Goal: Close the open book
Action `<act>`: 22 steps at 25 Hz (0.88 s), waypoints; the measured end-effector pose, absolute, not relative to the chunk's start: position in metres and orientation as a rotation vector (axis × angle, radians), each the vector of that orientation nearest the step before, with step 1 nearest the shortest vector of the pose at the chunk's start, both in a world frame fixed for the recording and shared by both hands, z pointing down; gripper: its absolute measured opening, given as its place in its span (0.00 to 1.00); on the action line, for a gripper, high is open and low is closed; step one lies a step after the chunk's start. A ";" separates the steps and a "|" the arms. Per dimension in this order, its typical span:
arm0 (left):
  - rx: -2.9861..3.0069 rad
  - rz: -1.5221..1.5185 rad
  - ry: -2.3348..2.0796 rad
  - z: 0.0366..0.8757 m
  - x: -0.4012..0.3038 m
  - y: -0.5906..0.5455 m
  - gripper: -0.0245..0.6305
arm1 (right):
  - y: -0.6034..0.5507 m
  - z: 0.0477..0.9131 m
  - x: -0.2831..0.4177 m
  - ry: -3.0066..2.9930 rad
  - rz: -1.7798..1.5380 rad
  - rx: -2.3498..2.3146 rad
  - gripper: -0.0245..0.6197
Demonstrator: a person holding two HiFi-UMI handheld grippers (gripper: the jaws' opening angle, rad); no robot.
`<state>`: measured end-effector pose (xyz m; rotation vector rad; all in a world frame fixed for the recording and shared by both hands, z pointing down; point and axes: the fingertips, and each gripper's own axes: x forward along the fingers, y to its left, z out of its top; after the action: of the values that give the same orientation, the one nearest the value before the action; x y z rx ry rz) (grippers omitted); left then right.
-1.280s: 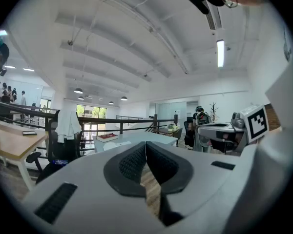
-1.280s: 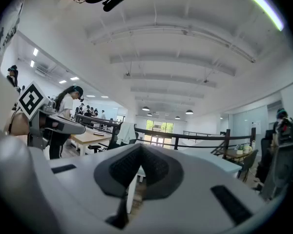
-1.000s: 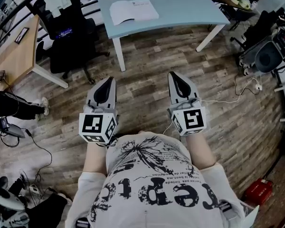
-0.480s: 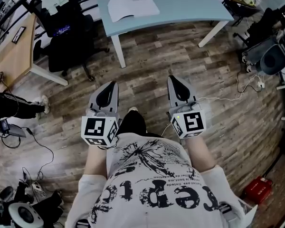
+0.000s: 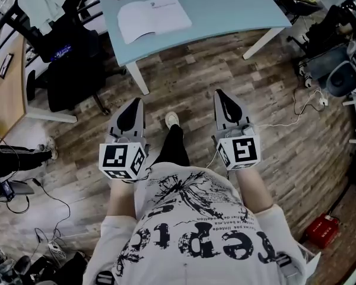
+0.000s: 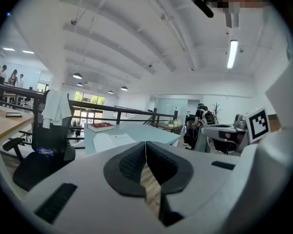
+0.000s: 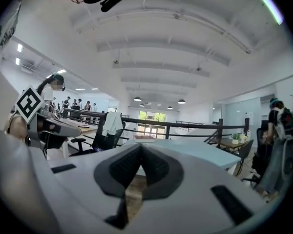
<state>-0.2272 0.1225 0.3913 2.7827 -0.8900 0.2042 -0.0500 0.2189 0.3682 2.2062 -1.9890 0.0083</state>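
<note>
Wood floor (image 5: 190,82) underfoot, blue table (image 5: 237,8) ahead, well off. Left gripper (image 5: 134,104) is clamped tight, nothing in it. The book (image 5: 153,18) lies open by the table's near-left edge, long side along that edge, roughly straight ahead of the left gripper, so that one's nearer. Right gripper (image 5: 221,95) is clamped and empty too.

Bright ceiling light, fisheye-warped edges.
</note>
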 end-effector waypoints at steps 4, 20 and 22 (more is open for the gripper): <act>2.780 0.197 -0.882 0.393 -0.181 0.043 0.07 | 0.140 0.357 -0.001 -1.973 -0.057 2.209 0.05; 2.677 0.210 -1.083 0.397 -0.091 -0.158 0.07 | -0.101 0.353 0.108 -2.145 -0.070 2.063 0.05; 2.663 0.210 -1.138 0.404 -0.085 -0.164 0.07 | -0.118 0.360 0.114 -2.189 -0.058 2.017 0.05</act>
<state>-0.0851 -0.1637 0.4042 2.6633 -1.1382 0.2102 0.1137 -0.1182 0.3599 2.0167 -2.1889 -0.0584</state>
